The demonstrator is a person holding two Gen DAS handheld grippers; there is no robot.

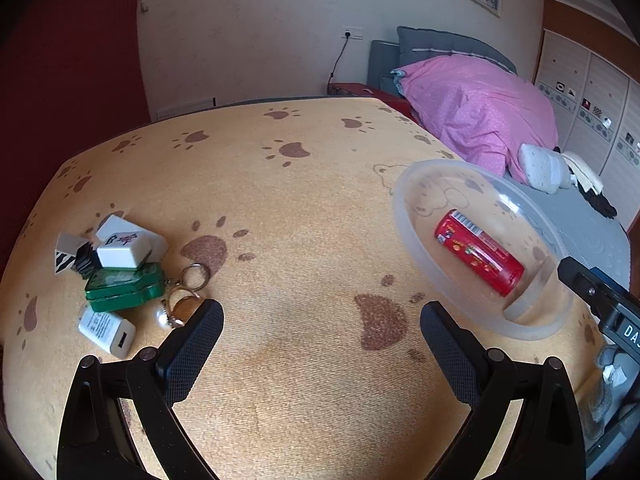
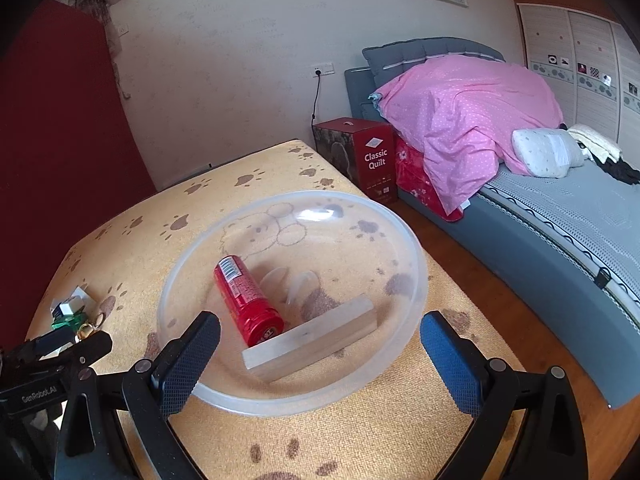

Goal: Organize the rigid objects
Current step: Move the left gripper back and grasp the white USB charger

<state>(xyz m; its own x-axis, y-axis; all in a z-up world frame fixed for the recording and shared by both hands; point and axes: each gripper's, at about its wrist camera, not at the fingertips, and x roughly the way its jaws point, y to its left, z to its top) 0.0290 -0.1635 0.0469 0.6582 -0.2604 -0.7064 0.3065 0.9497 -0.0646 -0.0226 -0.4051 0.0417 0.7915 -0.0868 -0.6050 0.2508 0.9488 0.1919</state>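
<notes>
A clear plastic bowl [image 2: 416, 264] on the yellow paw-print surface holds a red cylinder can [image 2: 246, 300] and a wooden block [image 2: 316, 338]. It also shows in the left wrist view [image 1: 404, 216] with the red can [image 1: 480, 258] and the block [image 1: 528, 300]. My right gripper [image 2: 320, 344] is open and empty over the bowl's near rim. My left gripper [image 1: 322, 332] is open and empty above bare cloth. To its left lies a pile: a mahjong tile [image 1: 122, 248], a green tin [image 1: 126, 286], a white charger [image 1: 106, 332], a key ring [image 1: 195, 276], a pearl ring [image 1: 172, 312].
A bed with a pink quilt [image 2: 468, 120] stands to the right across a strip of wooden floor [image 2: 520, 320]. A red "Classic Quilt" box [image 2: 366, 156] sits beyond the table's far corner. The right gripper's body [image 1: 600, 300] shows at the left view's right edge.
</notes>
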